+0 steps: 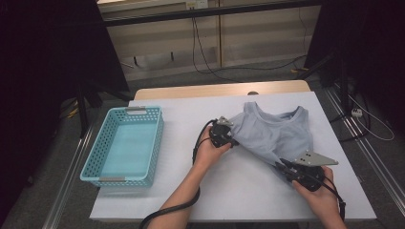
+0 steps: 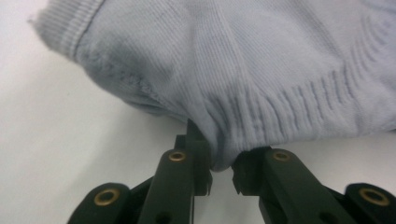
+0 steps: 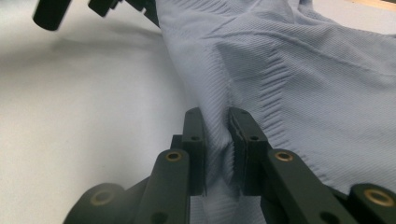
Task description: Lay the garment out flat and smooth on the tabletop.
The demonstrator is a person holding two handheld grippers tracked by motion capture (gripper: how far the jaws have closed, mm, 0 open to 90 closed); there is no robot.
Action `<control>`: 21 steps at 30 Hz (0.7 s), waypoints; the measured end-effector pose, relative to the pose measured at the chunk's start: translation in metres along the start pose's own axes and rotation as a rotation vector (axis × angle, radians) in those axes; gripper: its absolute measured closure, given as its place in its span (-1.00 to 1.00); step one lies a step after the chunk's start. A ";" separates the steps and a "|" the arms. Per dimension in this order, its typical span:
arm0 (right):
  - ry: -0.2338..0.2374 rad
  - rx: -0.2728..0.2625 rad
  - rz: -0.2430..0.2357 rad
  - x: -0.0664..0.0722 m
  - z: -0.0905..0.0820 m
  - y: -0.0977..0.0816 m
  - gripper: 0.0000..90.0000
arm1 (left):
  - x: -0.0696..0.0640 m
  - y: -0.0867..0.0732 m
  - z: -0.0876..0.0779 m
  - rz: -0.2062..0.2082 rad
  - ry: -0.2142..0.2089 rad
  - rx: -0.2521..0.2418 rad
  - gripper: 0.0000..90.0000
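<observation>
Your right hand-held gripper sits nearest, jaws narrow and pinching a fold of the pale blue shirt at its lower edge. Your left hand-held gripper is clamped on the ribbed hem at the shirt's left side, cloth bunched between its jaws. Shirt lies crumpled on the white counter, right of centre, well apart from the blue basket at the left.

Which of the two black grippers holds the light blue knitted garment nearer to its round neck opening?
The left gripper, beside the turquoise plastic basket. It pinches the light blue knitted garment just below the neckline; the right gripper pinches the edge nearest the person.
</observation>
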State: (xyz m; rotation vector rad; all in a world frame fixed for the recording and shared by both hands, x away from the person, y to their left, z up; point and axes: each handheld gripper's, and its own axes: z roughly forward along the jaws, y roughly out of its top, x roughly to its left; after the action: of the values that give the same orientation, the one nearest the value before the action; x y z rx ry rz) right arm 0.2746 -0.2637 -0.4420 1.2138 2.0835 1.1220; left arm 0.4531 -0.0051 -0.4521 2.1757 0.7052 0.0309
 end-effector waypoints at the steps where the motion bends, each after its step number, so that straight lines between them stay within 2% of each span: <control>1: 0.000 0.003 -0.003 0.000 0.001 0.000 0.73 | 0.000 0.000 -0.003 -0.013 -0.010 0.005 0.78; 4: 0.000 0.006 -0.002 0.000 0.001 0.000 0.73 | 0.000 0.000 -0.010 -0.037 -0.028 0.006 0.78; 6: -0.001 0.003 0.014 -0.002 0.002 0.002 0.73 | 0.000 -0.001 -0.018 -0.043 -0.036 0.013 0.79; 11: -0.009 -0.014 0.016 -0.003 0.004 0.007 0.73 | -0.001 -0.002 -0.041 -0.063 -0.057 0.026 0.81; 13: 0.000 -0.024 0.017 -0.003 0.007 0.011 0.73 | -0.002 -0.004 -0.054 -0.073 -0.052 0.030 0.81; 15: 0.005 -0.025 0.008 -0.001 0.011 0.014 0.73 | -0.001 -0.005 -0.059 -0.076 -0.057 0.033 0.81; 18: 0.016 -0.031 -0.007 0.002 0.018 0.019 0.73 | 0.004 -0.012 -0.072 -0.108 -0.044 0.032 0.81; 21: 0.021 -0.031 -0.023 0.005 0.022 0.022 0.72 | 0.007 -0.016 -0.079 -0.122 -0.037 0.035 0.81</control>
State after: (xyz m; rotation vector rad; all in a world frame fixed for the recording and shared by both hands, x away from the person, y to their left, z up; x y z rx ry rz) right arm 0.2983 -0.2439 -0.4358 1.1650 2.0820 1.1570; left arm 0.4314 0.0631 -0.4136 2.1569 0.8219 -0.0855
